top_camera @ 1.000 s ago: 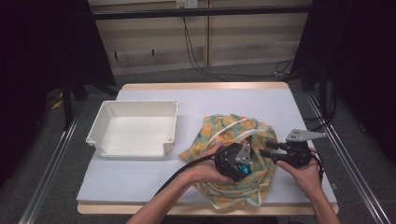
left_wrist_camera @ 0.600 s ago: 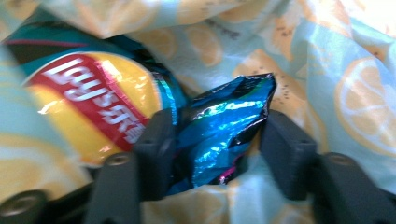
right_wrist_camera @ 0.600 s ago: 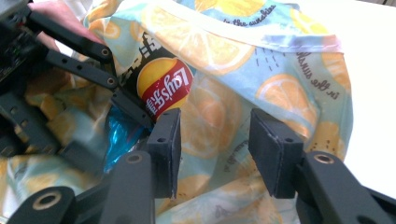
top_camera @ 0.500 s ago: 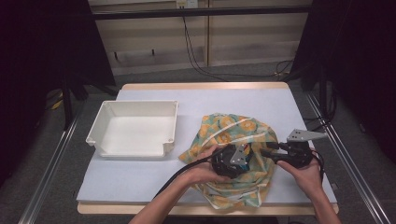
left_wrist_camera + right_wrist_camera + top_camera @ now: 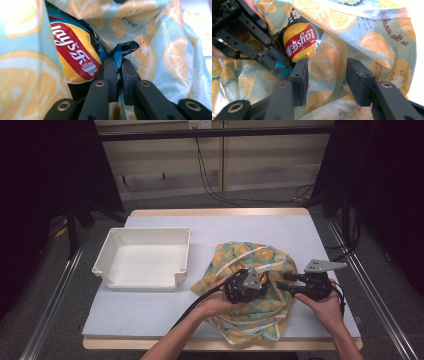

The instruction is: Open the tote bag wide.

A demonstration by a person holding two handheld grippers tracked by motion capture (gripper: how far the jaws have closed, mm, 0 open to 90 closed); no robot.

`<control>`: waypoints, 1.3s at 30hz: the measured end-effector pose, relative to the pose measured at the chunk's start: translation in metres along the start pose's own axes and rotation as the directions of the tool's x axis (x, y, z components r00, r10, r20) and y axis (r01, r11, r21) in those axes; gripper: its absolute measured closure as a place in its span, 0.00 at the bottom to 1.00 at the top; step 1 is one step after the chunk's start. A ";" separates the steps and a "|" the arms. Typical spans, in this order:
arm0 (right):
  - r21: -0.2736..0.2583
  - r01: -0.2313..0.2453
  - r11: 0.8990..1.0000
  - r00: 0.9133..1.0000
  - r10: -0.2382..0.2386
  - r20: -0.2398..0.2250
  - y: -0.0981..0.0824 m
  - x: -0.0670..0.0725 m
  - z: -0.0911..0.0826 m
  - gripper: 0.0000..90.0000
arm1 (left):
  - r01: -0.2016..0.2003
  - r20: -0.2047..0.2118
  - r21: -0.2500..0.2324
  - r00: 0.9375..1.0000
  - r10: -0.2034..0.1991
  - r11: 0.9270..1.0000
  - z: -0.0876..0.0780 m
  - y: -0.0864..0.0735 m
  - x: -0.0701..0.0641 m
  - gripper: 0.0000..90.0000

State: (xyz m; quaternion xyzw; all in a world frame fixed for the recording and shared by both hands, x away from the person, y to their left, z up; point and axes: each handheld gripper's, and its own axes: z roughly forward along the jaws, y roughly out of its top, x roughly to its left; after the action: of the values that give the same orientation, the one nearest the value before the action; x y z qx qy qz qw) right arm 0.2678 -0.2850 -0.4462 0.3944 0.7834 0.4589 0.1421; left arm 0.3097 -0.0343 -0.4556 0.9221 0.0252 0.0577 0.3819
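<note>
A cloth bag (image 5: 250, 255) printed with lemon slices lies at the table's right front. Inside it is a yellow and red chips packet (image 5: 75, 55), also seen in the right gripper view (image 5: 300, 42). My left gripper (image 5: 119, 62) reaches into the bag's mouth; its jaws have just been closing and now pinch the packet's blue crimped corner. In the high view it sits over the bag (image 5: 260, 281). My right gripper (image 5: 327, 67) faces it from the right (image 5: 281, 284). Its jaws stand apart with bag cloth (image 5: 374, 37) behind them, and no pad presses on it.
A white rectangular tray (image 5: 145, 257) stands at the left of the pale table mat (image 5: 260, 227). Dark frame rails run along both table sides. Both forearms come in from the front edge, and a black cable trails from the left gripper.
The left hand has shifted only slightly over the bag's mouth. The right hand and the bag have stayed where they were.
</note>
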 end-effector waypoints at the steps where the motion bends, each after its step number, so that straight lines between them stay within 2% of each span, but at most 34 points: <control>1: 0.001 0.003 1.000 1.000 -0.003 -0.001 0.000 0.000 0.000 0.58 | 0.016 0.003 -0.010 1.000 -0.016 1.000 -0.002 0.000 0.001 0.95; 3: -0.007 0.001 1.000 1.000 -0.001 -0.001 0.001 0.001 0.000 0.56 | 0.028 0.009 -0.020 1.000 -0.028 0.999 -0.007 0.001 0.003 0.95; 7: -0.013 0.004 1.000 1.000 -0.004 -0.010 0.003 0.002 -0.001 0.53 | 0.064 0.053 -0.060 0.997 -0.061 0.996 -0.017 0.001 0.005 0.95; 8: -0.012 0.007 1.000 1.000 -0.007 -0.010 0.003 0.002 0.000 0.52 | 0.059 0.056 -0.063 0.997 -0.055 0.996 -0.020 0.001 0.005 0.95; 10: -0.013 0.008 1.000 1.000 -0.008 -0.015 0.005 0.004 0.001 0.51 | 0.083 0.060 -0.081 0.995 -0.078 0.993 -0.025 0.001 0.008 0.95; 12: -0.010 0.011 1.000 1.000 -0.011 -0.013 0.007 0.005 0.002 0.50 | 0.086 0.057 -0.100 0.995 -0.080 0.991 -0.029 0.001 0.010 0.95; 16: -0.006 0.014 1.000 1.000 -0.014 -0.022 0.009 0.007 0.006 0.50 | 0.124 0.076 -0.163 0.991 -0.113 0.979 -0.037 0.000 0.011 0.95; 17: -0.007 0.018 1.000 1.000 -0.018 -0.024 0.009 0.007 0.007 0.50 | 0.122 0.087 -0.179 0.990 -0.108 0.976 -0.040 0.000 0.012 0.95; 18: -0.003 0.015 1.000 1.000 -0.015 -0.024 0.009 0.008 0.008 0.50 | 0.130 0.087 -0.202 0.990 -0.115 0.971 -0.042 -0.001 0.012 0.95; 20: 0.004 0.018 1.000 1.000 -0.018 -0.026 0.009 0.009 0.010 0.52 | 0.151 0.088 -0.220 0.987 -0.135 0.964 -0.045 -0.001 0.015 0.95; 22: 0.005 0.021 1.000 0.999 -0.020 -0.025 0.010 0.010 0.011 0.57 | 0.154 0.090 -0.228 0.987 -0.136 0.961 -0.047 -0.001 0.016 0.95; 23: 0.004 0.018 1.000 1.000 -0.018 -0.025 0.010 0.011 0.011 0.58 | 0.163 0.094 -0.237 0.985 -0.145 0.958 -0.049 -0.001 0.016 0.95; 25: 0.001 0.021 1.000 0.999 -0.021 -0.028 0.011 0.011 0.010 0.65 | 0.171 0.103 -0.234 0.983 -0.150 0.957 -0.053 -0.002 0.018 0.95; 26: -0.002 0.019 1.000 0.999 -0.019 -0.033 0.011 0.012 0.010 0.66 | 0.179 0.108 -0.246 0.982 -0.156 0.953 -0.055 -0.002 0.018 0.95; 27: -0.005 0.018 1.000 0.999 -0.018 -0.038 0.011 0.012 0.010 0.67 | 0.174 0.102 -0.249 0.983 -0.153 0.953 -0.058 -0.002 0.020 0.95; 29: -0.011 0.019 1.000 0.998 -0.019 -0.056 0.012 0.013 0.011 0.78 | 0.193 0.111 -0.265 0.979 -0.169 0.945 -0.061 -0.003 0.021 0.95; 30: -0.013 0.021 1.000 0.998 -0.022 -0.062 0.012 0.013 0.012 0.81 | 0.200 0.112 -0.269 0.978 -0.175 0.942 -0.062 -0.004 0.022 0.95; 32: -0.016 0.030 0.999 0.996 -0.031 -0.079 0.013 0.015 0.012 0.97 | 0.215 0.123 -0.279 0.975 -0.187 0.936 -0.063 -0.004 0.024 0.95; 33: -0.014 0.037 0.999 0.997 -0.038 -0.074 0.013 0.015 0.012 1.00 | 0.219 0.126 -0.278 0.973 -0.191 0.935 -0.064 -0.005 0.025 0.95; 35: -0.010 0.042 0.999 0.996 -0.043 -0.072 0.013 0.016 0.012 1.00 | 0.222 0.123 -0.285 0.973 -0.195 0.932 -0.066 -0.005 0.026 0.95; 37: -0.009 0.043 0.999 0.997 -0.043 -0.064 0.013 0.015 0.011 1.00 | 0.238 0.128 -0.299 0.970 -0.208 0.924 -0.068 -0.005 0.027 0.95; 38: -0.006 0.045 0.999 0.997 -0.045 -0.060 0.013 0.015 0.010 1.00 | 0.234 0.126 -0.298 0.971 -0.205 0.926 -0.069 -0.004 0.027 0.95; 39: -0.001 0.045 0.999 0.998 -0.045 -0.054 0.013 0.014 0.010 1.00 | 0.238 0.125 -0.306 0.970 -0.209 0.922 -0.071 -0.003 0.028 0.95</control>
State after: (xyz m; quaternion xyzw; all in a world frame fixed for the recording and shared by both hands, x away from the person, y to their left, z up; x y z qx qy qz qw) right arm 0.2705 -0.2648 -0.4391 0.3641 0.7957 0.4660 0.1311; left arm 0.3283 0.0203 -0.4059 0.8409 0.1035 -0.0244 0.5307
